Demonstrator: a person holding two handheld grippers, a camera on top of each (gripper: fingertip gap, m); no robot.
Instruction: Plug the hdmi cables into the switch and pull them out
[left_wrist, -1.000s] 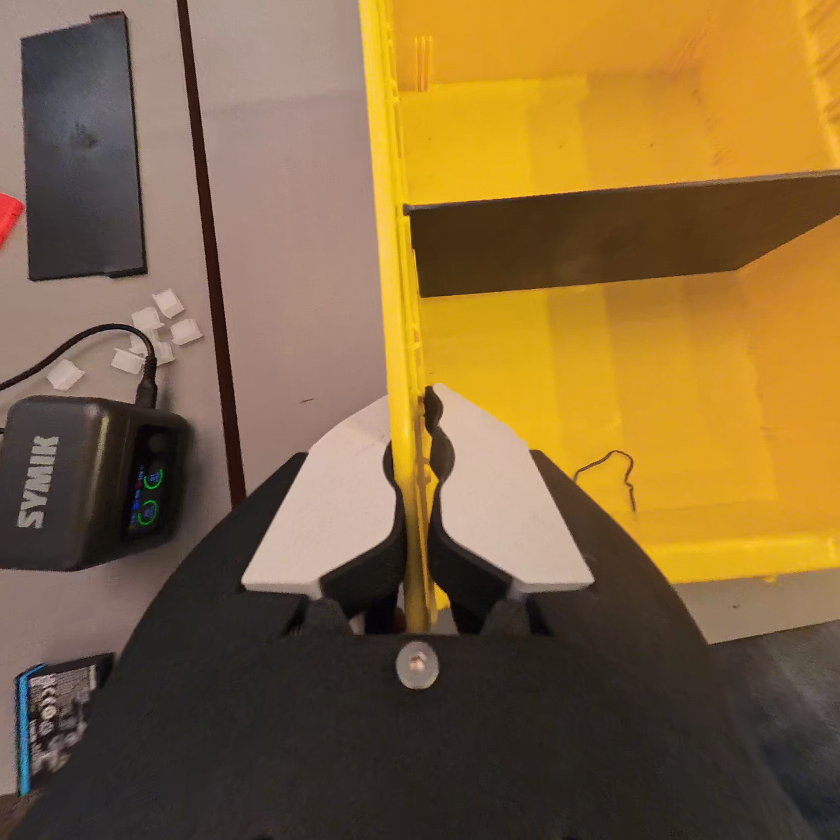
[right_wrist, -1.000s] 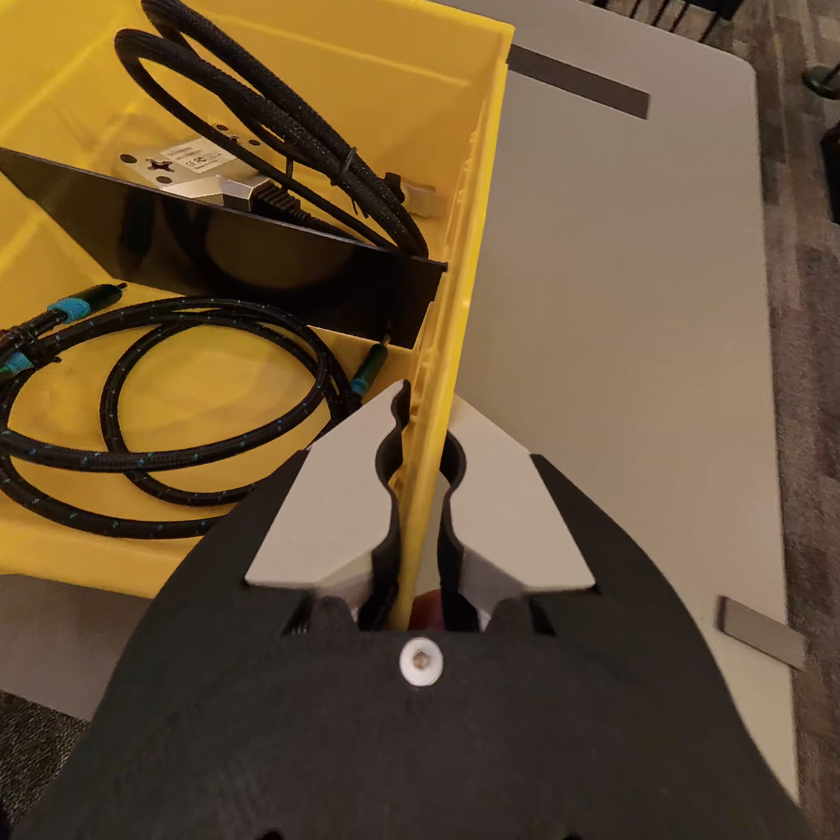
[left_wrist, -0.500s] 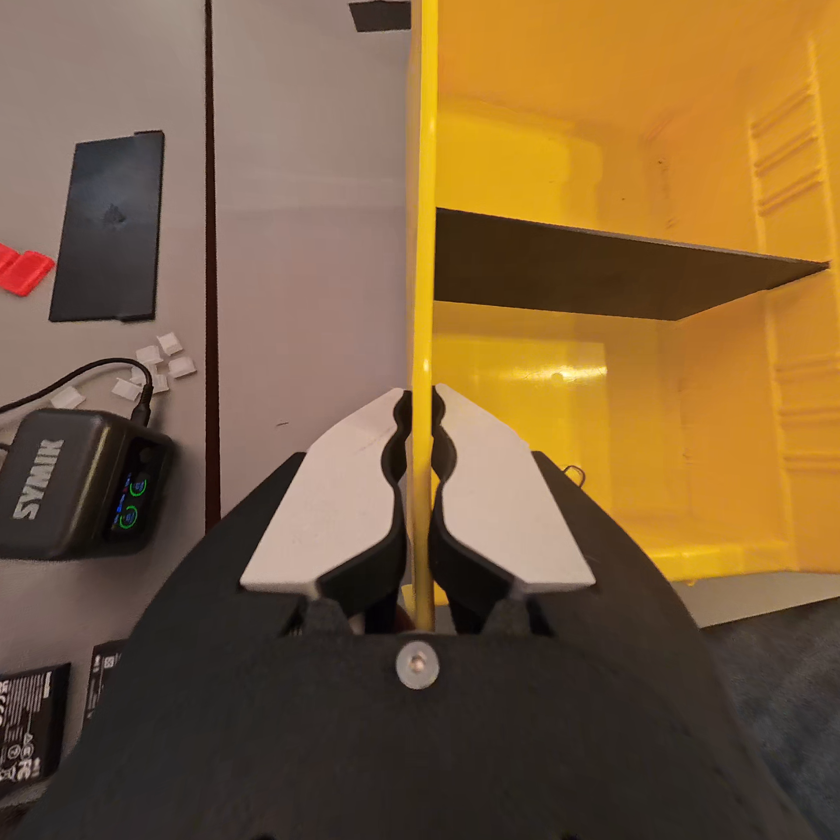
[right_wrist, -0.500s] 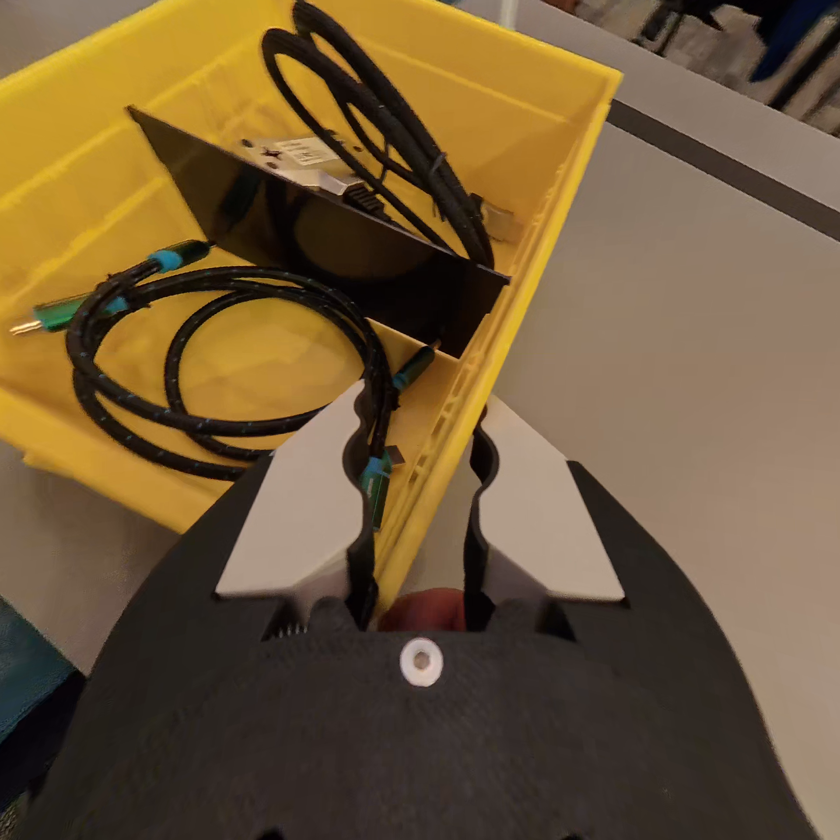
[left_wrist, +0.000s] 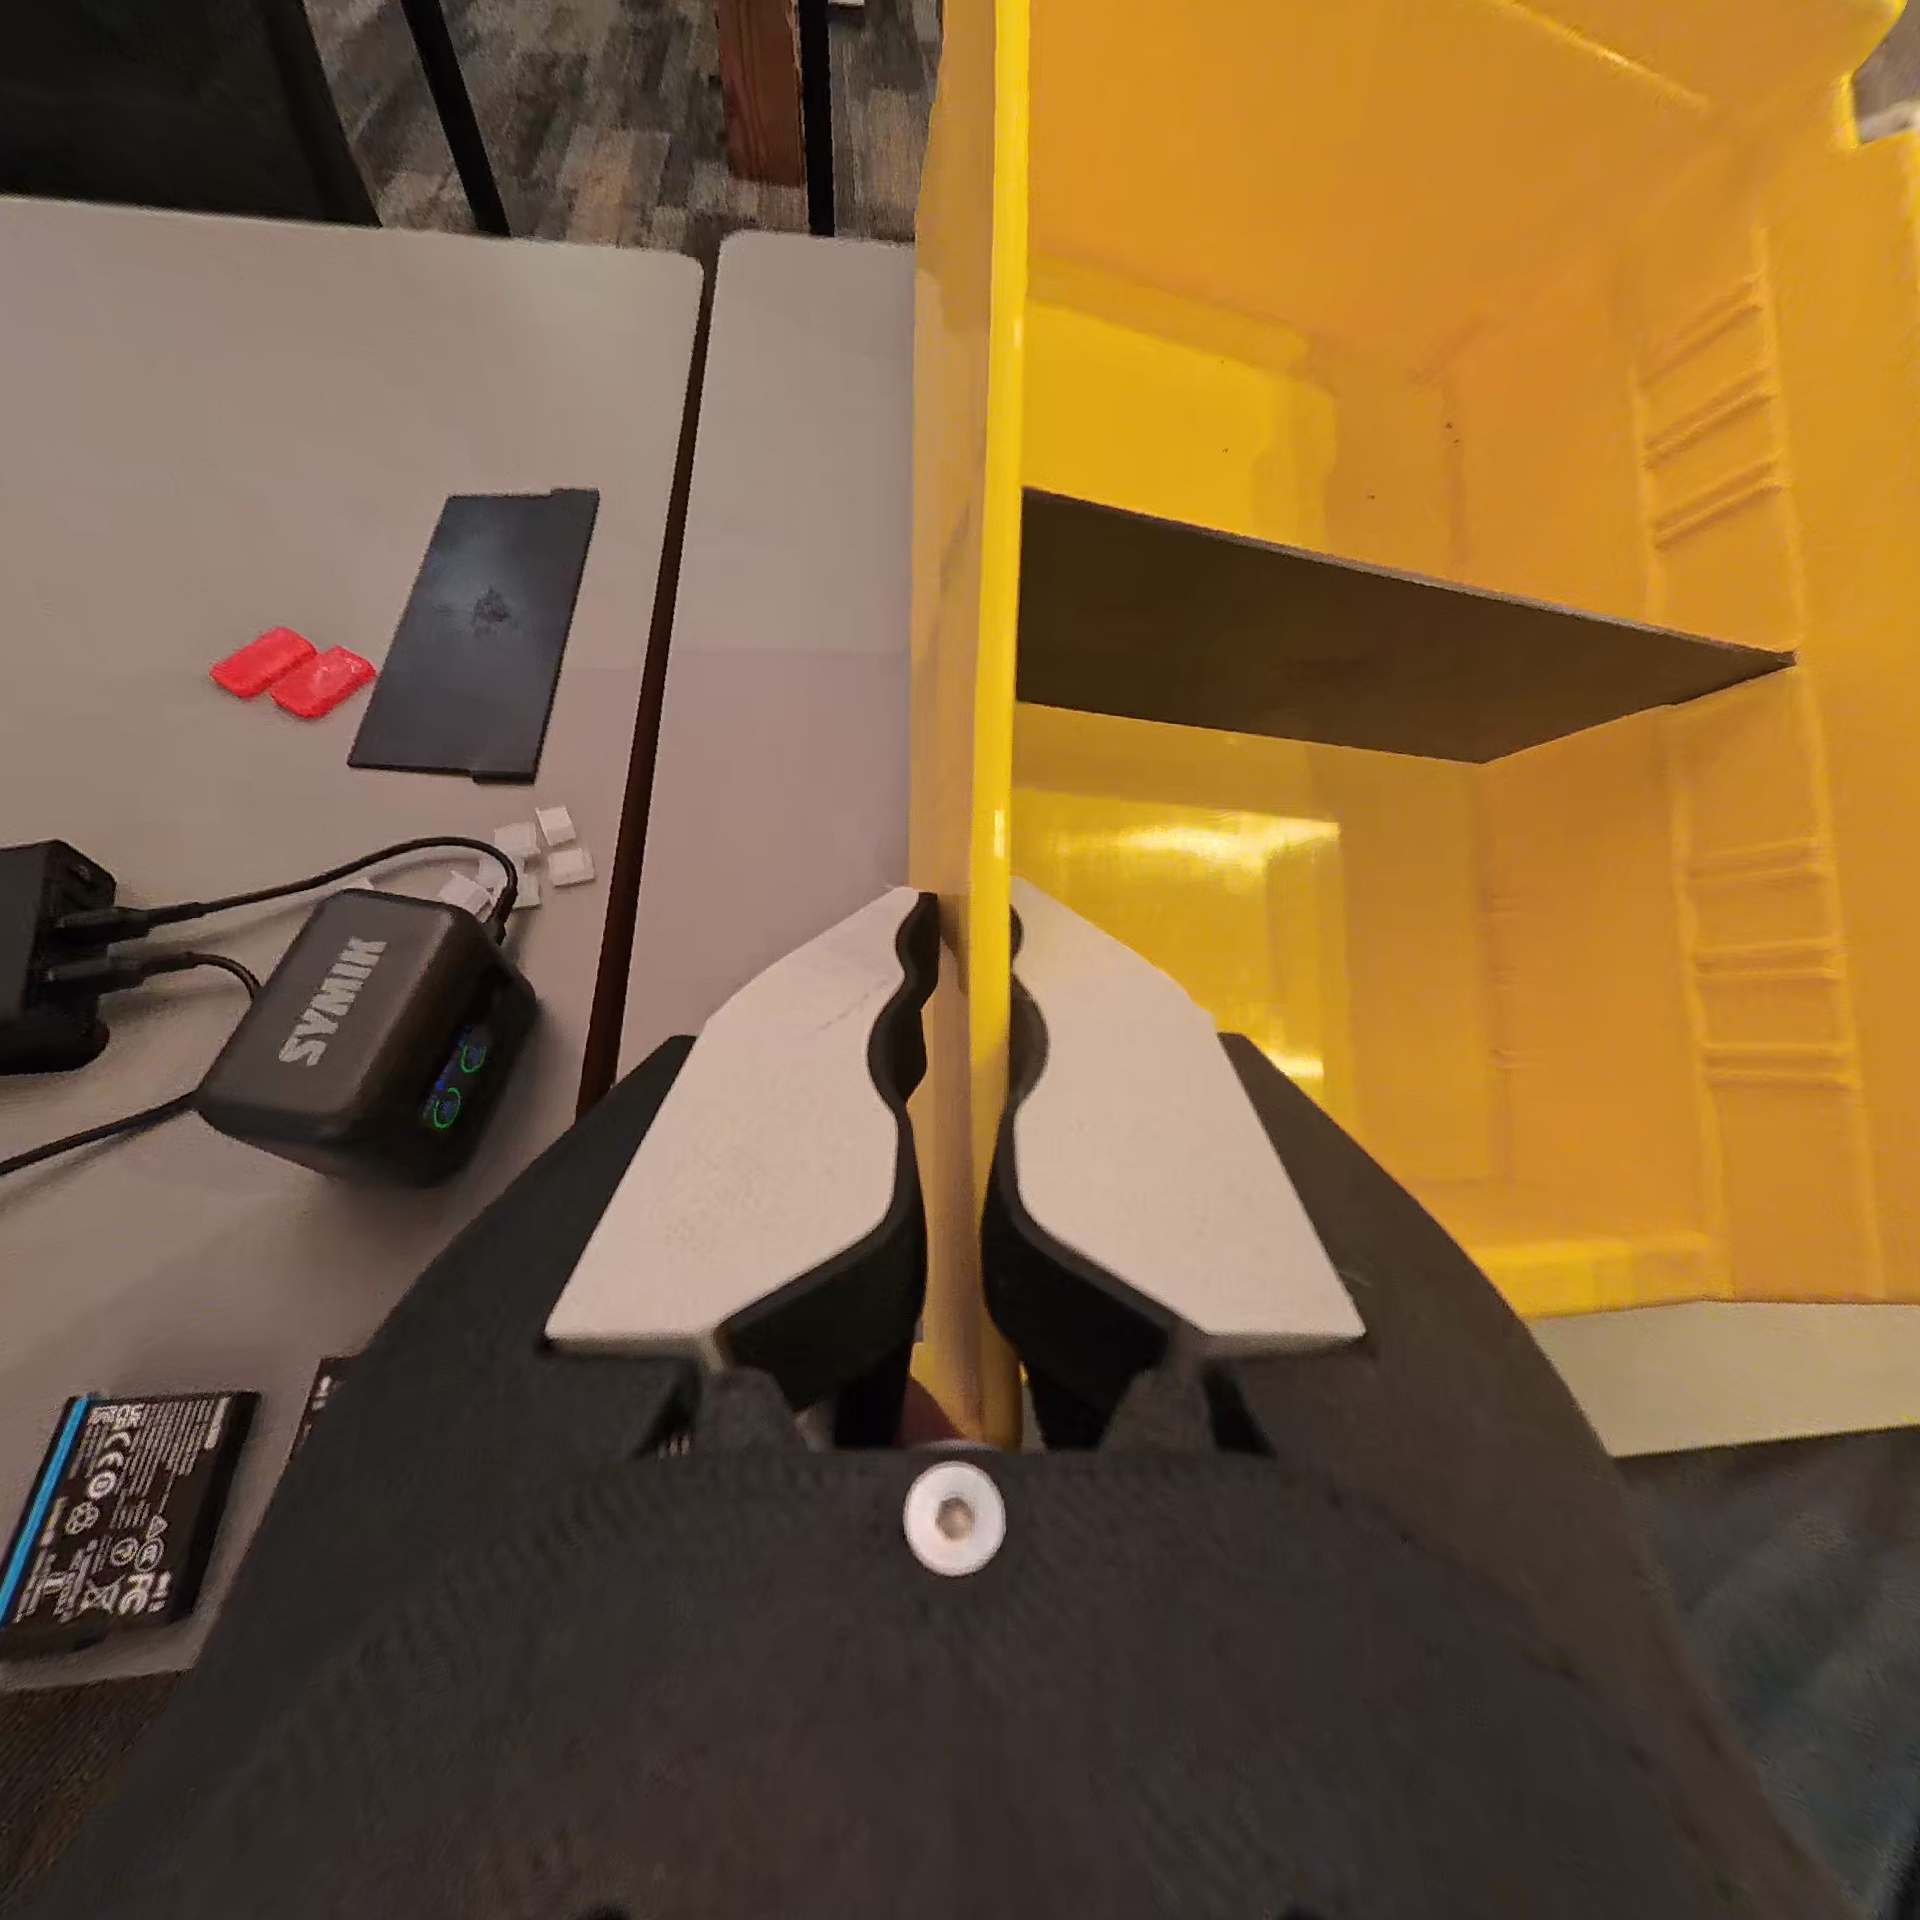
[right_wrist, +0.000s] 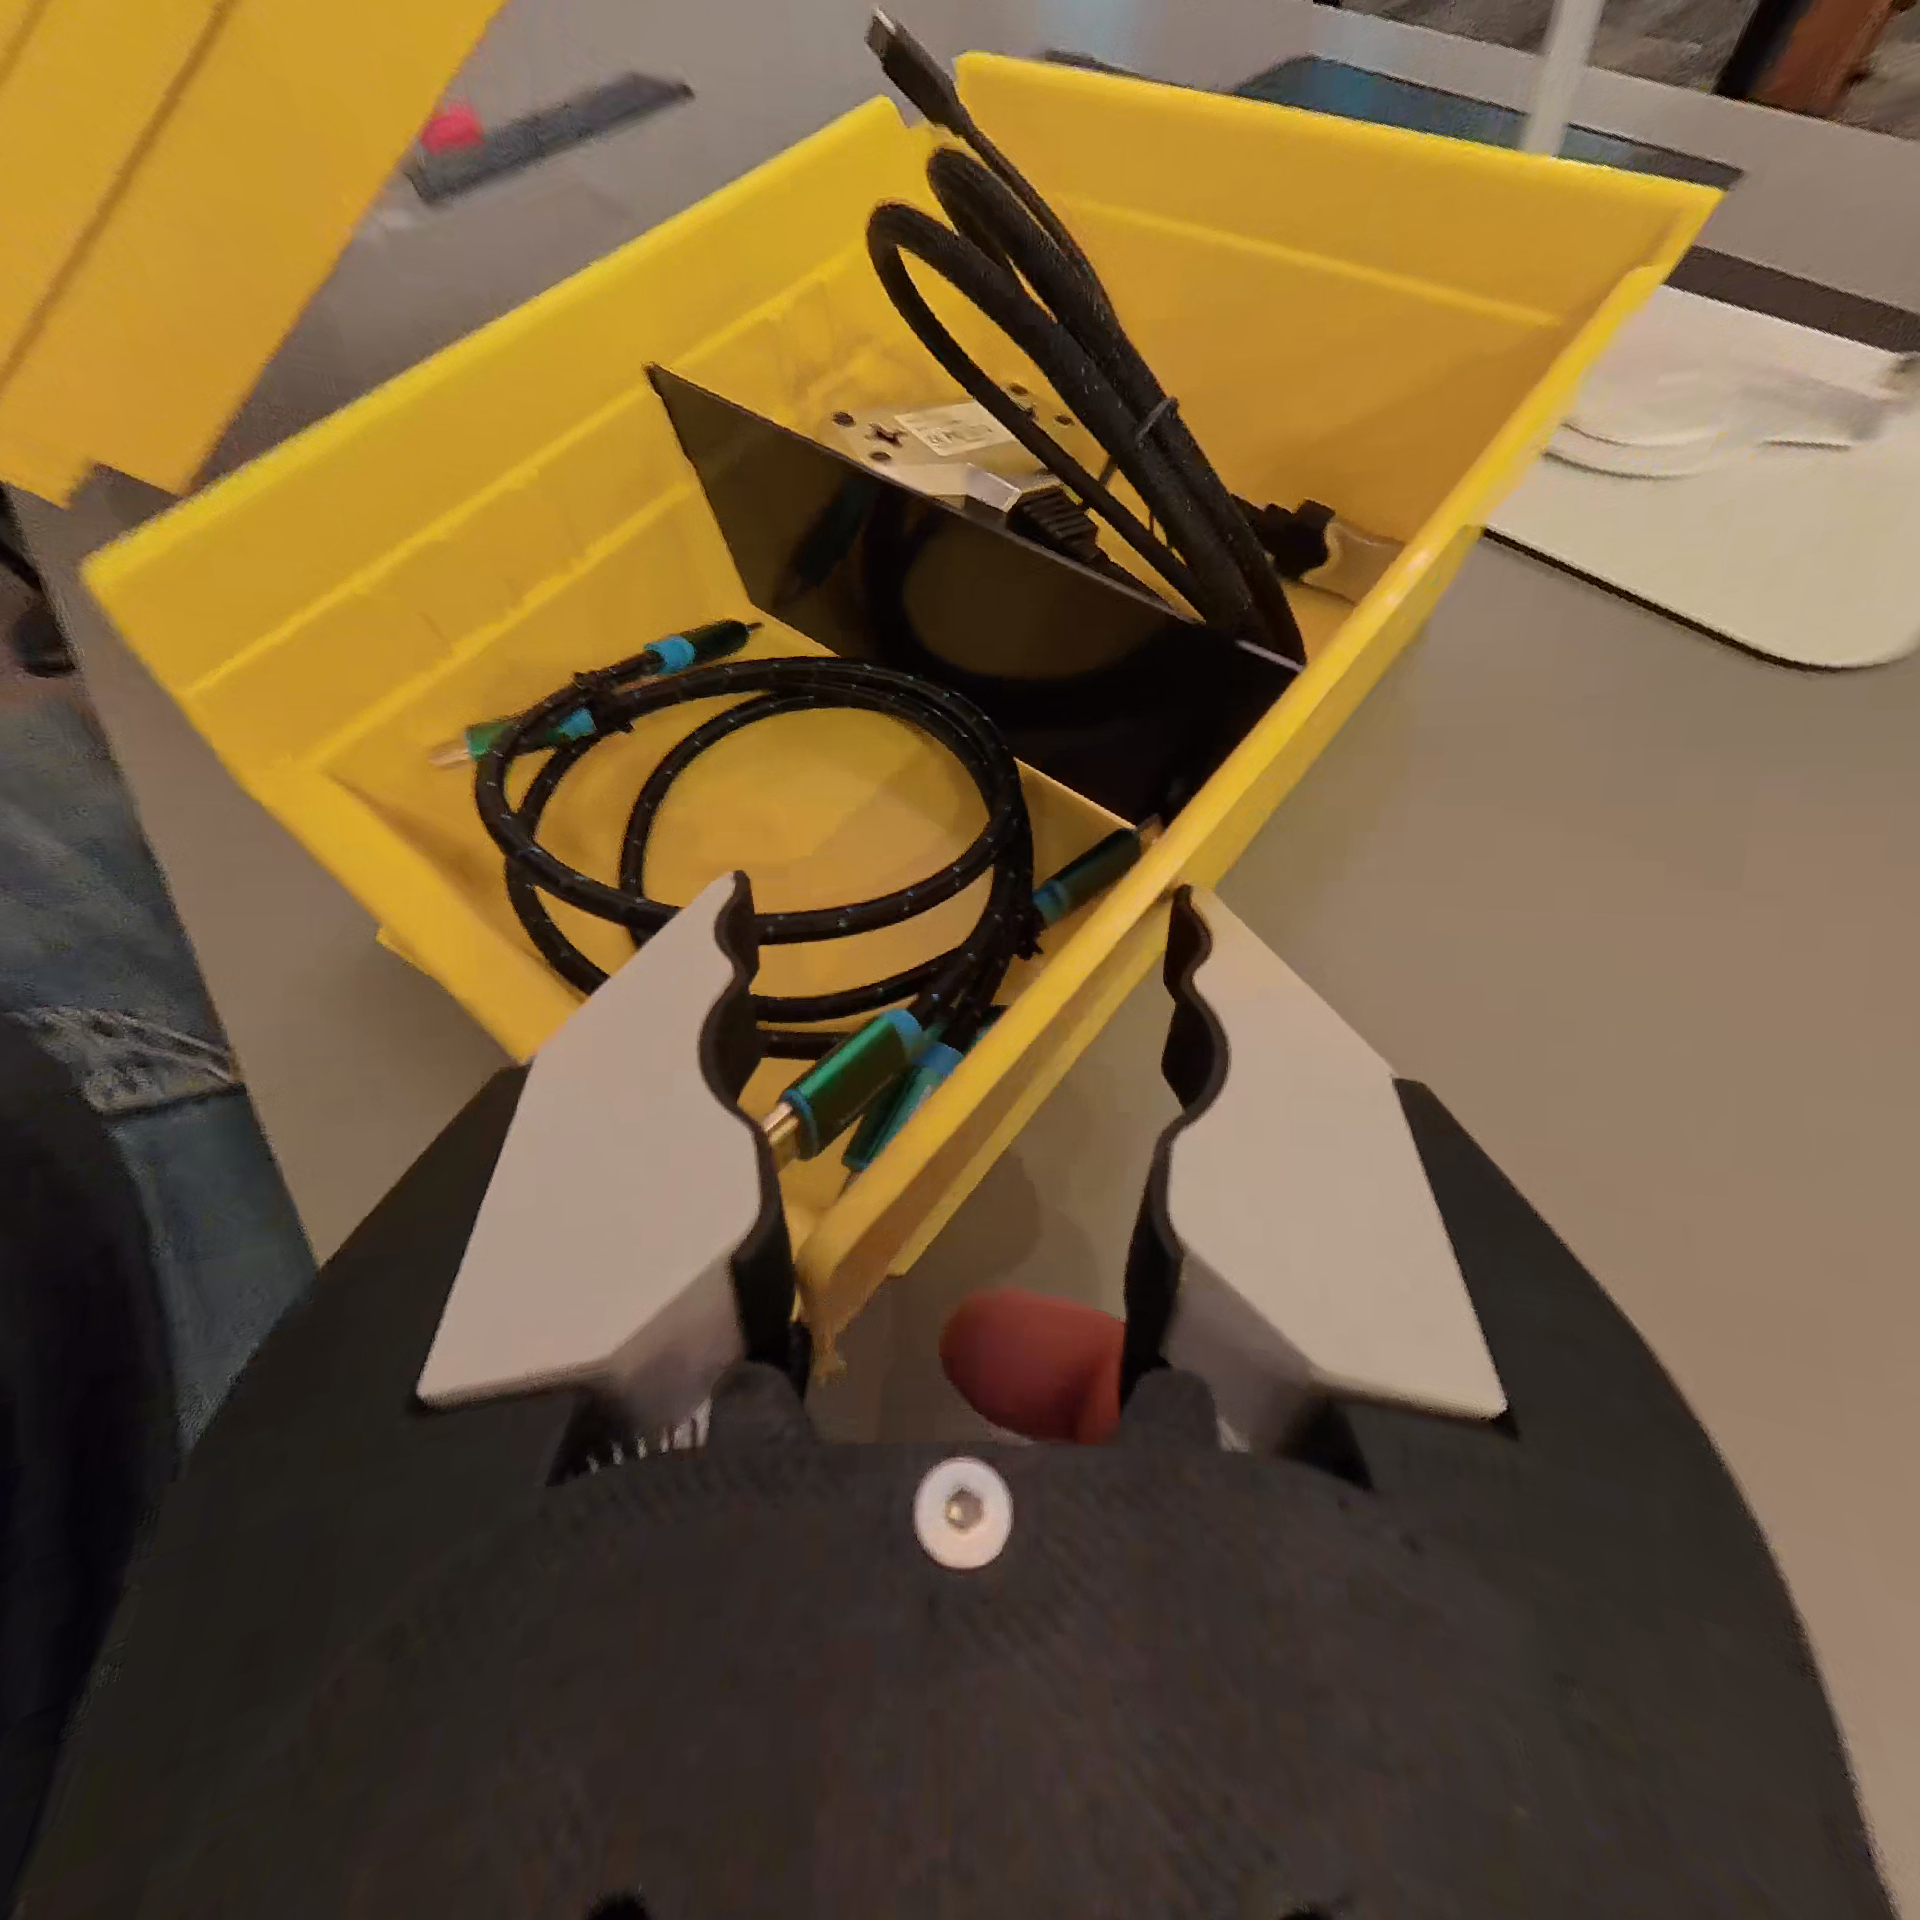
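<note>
Left gripper (left_wrist: 971, 914) pinched shut on the smooth yellow wall of an empty bin (left_wrist: 1351, 312). Right gripper (right_wrist: 961, 904) wide open, holding nothing, straddling the wall of the second bin (right_wrist: 1299, 790). Best to reach in for the braided cables (right_wrist: 748, 810) near the divider (right_wrist: 935, 582); switch (right_wrist: 935, 436) behind it.

The left gripper (left_wrist: 971, 925) clamps the left wall of an empty yellow bin (left_wrist: 1403, 312), which a black divider (left_wrist: 1351, 634) splits. On the grey table (left_wrist: 312, 416) left sits a black charger (left_wrist: 364, 1039), seemingly lit.
</note>
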